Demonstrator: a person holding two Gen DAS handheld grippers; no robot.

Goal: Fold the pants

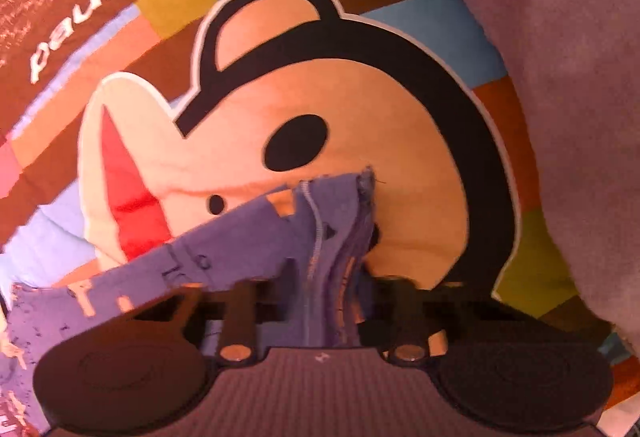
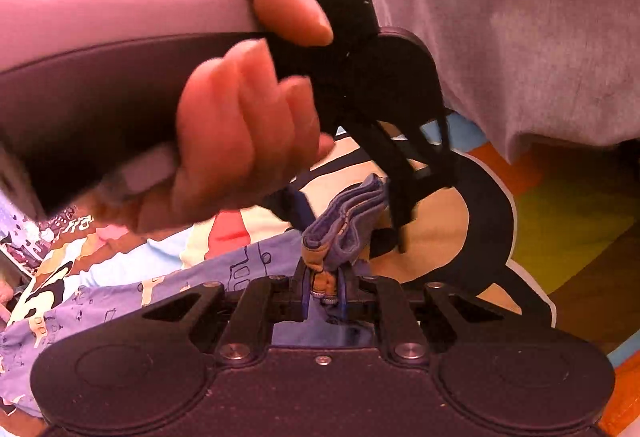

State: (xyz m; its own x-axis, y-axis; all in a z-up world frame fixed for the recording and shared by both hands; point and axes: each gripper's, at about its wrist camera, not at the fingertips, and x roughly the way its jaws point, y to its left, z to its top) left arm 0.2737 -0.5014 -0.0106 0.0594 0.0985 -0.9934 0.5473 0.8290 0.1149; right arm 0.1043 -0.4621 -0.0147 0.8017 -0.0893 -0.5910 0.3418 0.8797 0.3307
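Note:
The pants (image 1: 240, 249) are light purple-blue with a small printed pattern and lie on a colourful bedspread (image 1: 400, 109). In the left wrist view my left gripper (image 1: 336, 237) points down and is shut on a bunched seam edge of the pants. In the right wrist view my right gripper (image 2: 324, 277) is shut on the same folded bundle of the pants (image 2: 180, 289). A hand (image 2: 240, 141) holds the left gripper (image 2: 348, 229) just beyond it, its dark fingers on either side of the bundle. The rest of the pants trails to the lower left.
The bedspread shows a large cartoon monkey face, coloured squares and white lettering (image 1: 80, 9). A person's grey garment (image 1: 560, 37) hangs over the upper right of the left wrist view. The same grey garment (image 2: 520, 29) shows in the right wrist view.

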